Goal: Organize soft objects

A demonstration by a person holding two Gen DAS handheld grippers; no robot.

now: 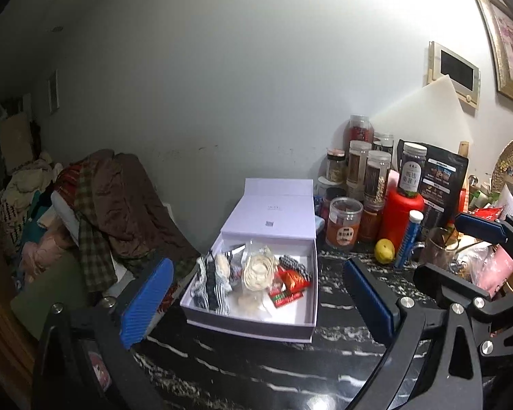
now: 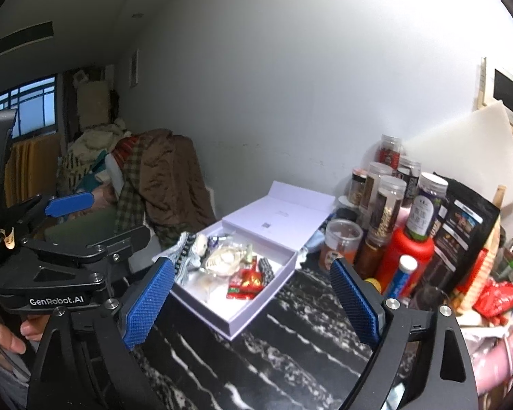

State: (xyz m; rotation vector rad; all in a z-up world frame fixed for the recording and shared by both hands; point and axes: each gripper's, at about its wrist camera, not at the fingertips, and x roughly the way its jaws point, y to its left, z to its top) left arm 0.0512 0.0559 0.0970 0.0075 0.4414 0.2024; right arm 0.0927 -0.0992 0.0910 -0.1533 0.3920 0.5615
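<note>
Near the back edge of the dark counter (image 1: 256, 369), the white box (image 1: 256, 324) holds the soft things (image 1: 256, 270), and since the left gripper (image 1: 256, 304) and right gripper (image 2: 253, 304) are both wide and empty, pull them straight away without bumping the box.

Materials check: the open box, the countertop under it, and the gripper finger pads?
White box: looks like rigid matte paperboard, with crisp edges and a hinged flap lid. Countertop: glossy black stone or a stone-look surface with white veining. Finger pads: blue, fine ribbed texture, probably rubber or soft plastic.
</note>
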